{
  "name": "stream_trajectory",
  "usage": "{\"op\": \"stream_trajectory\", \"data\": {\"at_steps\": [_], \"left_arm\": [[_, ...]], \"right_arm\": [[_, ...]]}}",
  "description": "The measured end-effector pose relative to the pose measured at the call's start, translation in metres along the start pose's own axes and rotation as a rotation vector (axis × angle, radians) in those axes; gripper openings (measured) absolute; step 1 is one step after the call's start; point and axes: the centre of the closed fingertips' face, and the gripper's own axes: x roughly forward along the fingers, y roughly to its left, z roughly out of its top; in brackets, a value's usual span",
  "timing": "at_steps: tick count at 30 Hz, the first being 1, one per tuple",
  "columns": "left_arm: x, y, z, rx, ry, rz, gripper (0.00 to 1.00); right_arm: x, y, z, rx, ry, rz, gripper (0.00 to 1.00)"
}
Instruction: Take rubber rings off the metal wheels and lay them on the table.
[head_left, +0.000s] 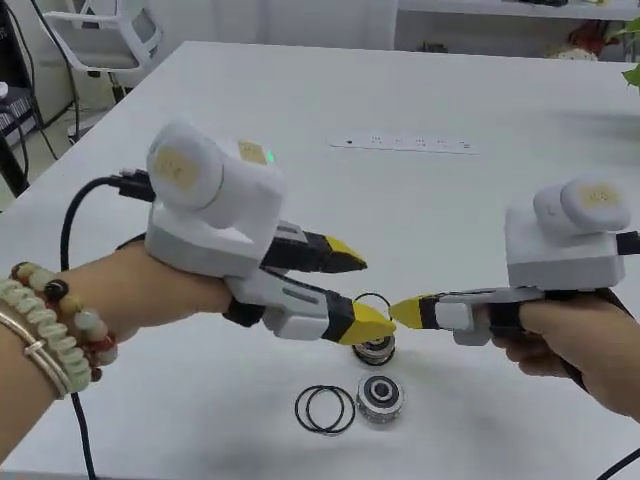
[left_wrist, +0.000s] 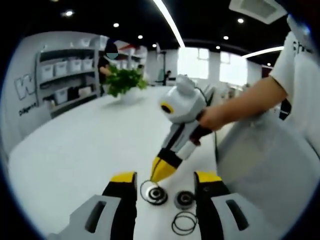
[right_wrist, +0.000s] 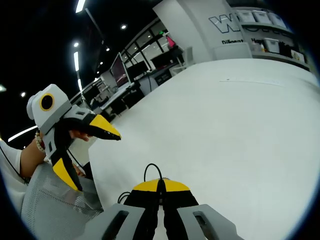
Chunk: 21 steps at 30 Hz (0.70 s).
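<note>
A hand wearing beaded bracelets (head_left: 50, 320) holds the left gripper (head_left: 380, 293) low over the white tabletop (head_left: 300, 130). Its two yellow-tipped black fingers (head_left: 345, 255) are spread wide, one above the other in the head view. In the left gripper view, those fingers (left_wrist: 122, 178) frame the work between them.

On the tabletop in front of that gripper, a pair of thin black rubber rings (head_left: 309, 407) lies flat and overlapping. Just to the right of them stands a small round metal wheel with a dark centre (head_left: 381, 393). A second metal wheel (head_left: 375, 350) sits just behind it, partly under the left gripper's lower finger.

Directly above this second wheel rises a loop of a third thin black rubber ring (head_left: 372, 295). It is pinched at the fingertips of the right gripper (head_left: 400, 312), which reaches in from the right. In the right gripper view, the right gripper's fingers (right_wrist: 172, 186) are pressed together and the ring (right_wrist: 150, 167) arches up from between them. I cannot tell whether the ring's lower part is still on the wheel.
</note>
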Motion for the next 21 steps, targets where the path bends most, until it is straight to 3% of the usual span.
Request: {"op": "stream_trajectory", "data": {"at_steps": [5, 11, 21], "left_arm": [[-0.023, -0.009, 0.000, 0.031, 0.016, 0.008, 0.53], [-0.055, -0.011, -0.014, 0.028, 0.037, 0.068, 0.57], [-0.089, -0.019, -0.061, -0.063, 0.096, 0.175, 0.60]], "right_arm": [[0.005, 0.012, -0.003, -0.024, 0.017, 0.035, 0.00], [0.012, 0.029, -0.009, -0.053, 0.046, 0.084, 0.00], [0.023, 0.044, -0.023, -0.097, 0.099, 0.139, 0.00]]}}
